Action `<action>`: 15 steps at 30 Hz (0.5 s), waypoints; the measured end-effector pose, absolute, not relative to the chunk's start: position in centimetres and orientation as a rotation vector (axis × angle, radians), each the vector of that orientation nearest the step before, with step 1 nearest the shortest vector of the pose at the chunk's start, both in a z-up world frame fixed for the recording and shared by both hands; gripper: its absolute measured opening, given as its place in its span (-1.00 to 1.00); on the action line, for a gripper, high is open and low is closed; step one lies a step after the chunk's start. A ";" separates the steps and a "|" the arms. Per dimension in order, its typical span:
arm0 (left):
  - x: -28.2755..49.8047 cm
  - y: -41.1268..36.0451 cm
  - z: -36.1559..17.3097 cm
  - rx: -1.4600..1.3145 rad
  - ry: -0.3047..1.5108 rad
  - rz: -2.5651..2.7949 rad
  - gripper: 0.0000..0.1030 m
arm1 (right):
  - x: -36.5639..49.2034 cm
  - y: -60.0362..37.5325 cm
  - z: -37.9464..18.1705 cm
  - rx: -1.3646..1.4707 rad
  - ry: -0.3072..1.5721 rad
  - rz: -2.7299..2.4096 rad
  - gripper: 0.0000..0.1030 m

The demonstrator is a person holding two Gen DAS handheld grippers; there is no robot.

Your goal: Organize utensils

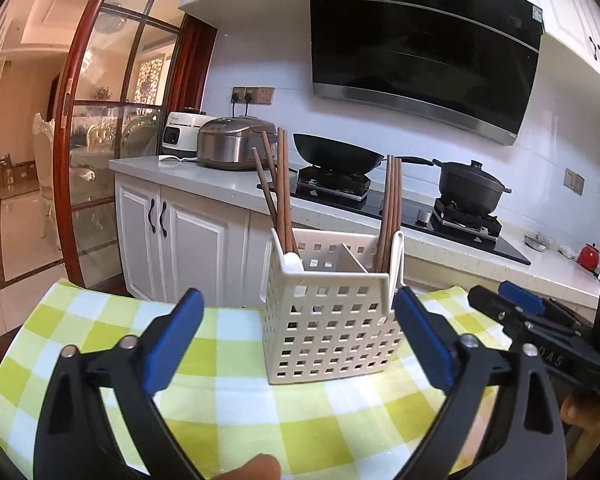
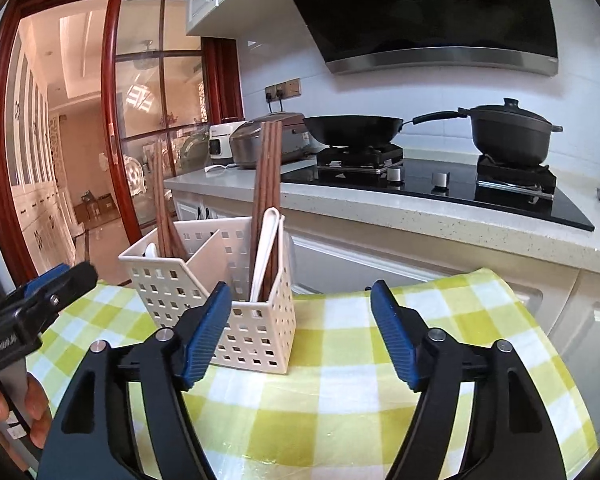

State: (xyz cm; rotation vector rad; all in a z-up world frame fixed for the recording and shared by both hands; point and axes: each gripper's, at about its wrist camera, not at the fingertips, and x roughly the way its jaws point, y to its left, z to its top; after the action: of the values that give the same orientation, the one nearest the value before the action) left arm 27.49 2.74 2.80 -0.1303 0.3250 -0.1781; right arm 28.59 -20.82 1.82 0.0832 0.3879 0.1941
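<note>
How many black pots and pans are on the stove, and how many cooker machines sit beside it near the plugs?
Black wok: 1
Black pot with lid: 1
Silver rice cooker: 1
White cooker machine: 1
Total: 4

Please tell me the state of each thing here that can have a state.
left gripper: jaws open, empty
right gripper: jaws open, empty
utensil caddy: upright, holds chopsticks and white spoons
black pot: lid on
wok: uncovered
</note>
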 end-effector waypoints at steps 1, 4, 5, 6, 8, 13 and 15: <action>27.3 2.8 2.6 -0.127 0.325 -0.175 0.86 | 28.6 -20.9 1.7 0.085 0.387 0.194 0.41; 27.2 2.8 2.5 -0.125 0.326 -0.184 0.89 | 28.5 -20.8 1.4 0.088 0.397 0.199 0.44; 27.2 2.8 2.6 -0.122 0.326 -0.181 0.89 | 28.6 -20.7 1.3 0.086 0.398 0.204 0.45; 27.2 2.7 2.5 -0.118 0.325 -0.178 0.90 | 28.6 -20.6 1.3 0.082 0.397 0.206 0.46; 27.1 2.7 2.5 -0.116 0.325 -0.176 0.90 | 28.5 -20.4 1.3 0.065 0.392 0.204 0.47; 27.3 2.6 2.2 -0.113 0.335 -0.180 0.90 | 28.2 -20.0 1.2 0.050 0.388 0.215 0.50; 27.2 2.6 2.3 -0.111 0.334 -0.180 0.90 | 28.2 -19.9 1.2 0.047 0.389 0.217 0.51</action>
State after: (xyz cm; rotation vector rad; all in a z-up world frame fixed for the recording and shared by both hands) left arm 27.25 2.58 2.30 -0.1106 0.3341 -0.1805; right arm 28.19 -19.94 1.17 0.0466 0.3891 0.2169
